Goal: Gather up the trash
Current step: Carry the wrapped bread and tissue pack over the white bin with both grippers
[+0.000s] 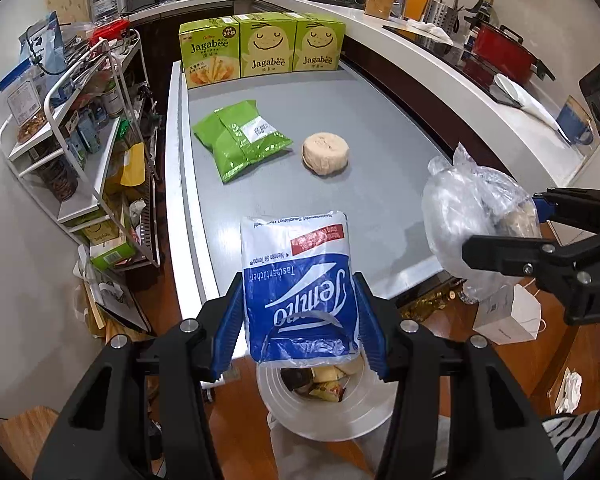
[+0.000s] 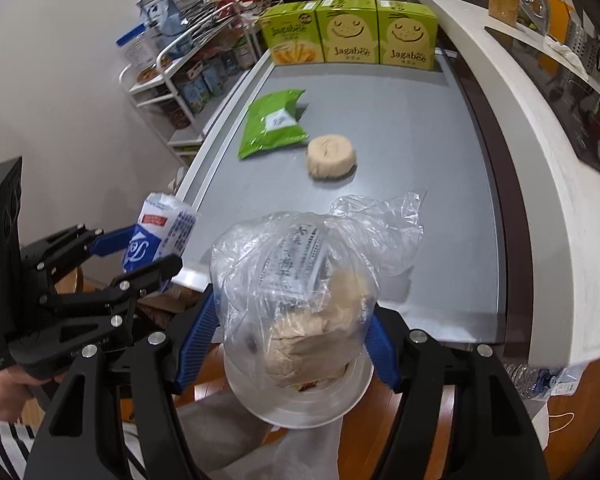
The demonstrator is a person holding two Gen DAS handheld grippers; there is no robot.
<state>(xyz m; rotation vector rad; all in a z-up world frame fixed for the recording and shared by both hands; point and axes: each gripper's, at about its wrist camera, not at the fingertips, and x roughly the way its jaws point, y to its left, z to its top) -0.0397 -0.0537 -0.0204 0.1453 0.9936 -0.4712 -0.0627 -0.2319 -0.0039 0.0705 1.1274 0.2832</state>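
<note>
Wrappers (image 1: 320, 384) in bin show only beneath left gripper (image 1: 300, 320) clamping tissue pack (image 1: 300, 280); right gripper (image 2: 296, 344) pinches clear bag (image 2: 300, 280).

Grey table (image 1: 380, 128), wood floor (image 1: 156, 292), white wire rack (image 1: 80, 128) by pale wall (image 2: 60, 60), white counter (image 1: 440, 64) curving right

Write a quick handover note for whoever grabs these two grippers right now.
Left gripper: shut on the blue-and-white Tempo tissue packet, above the white round bin.
Right gripper: shut on the clear plastic bag holding a beige cake, also over the bin.
Bin already has wrappers in it.
Left on the grey table: green foil packet, bare round beige cake.
</note>
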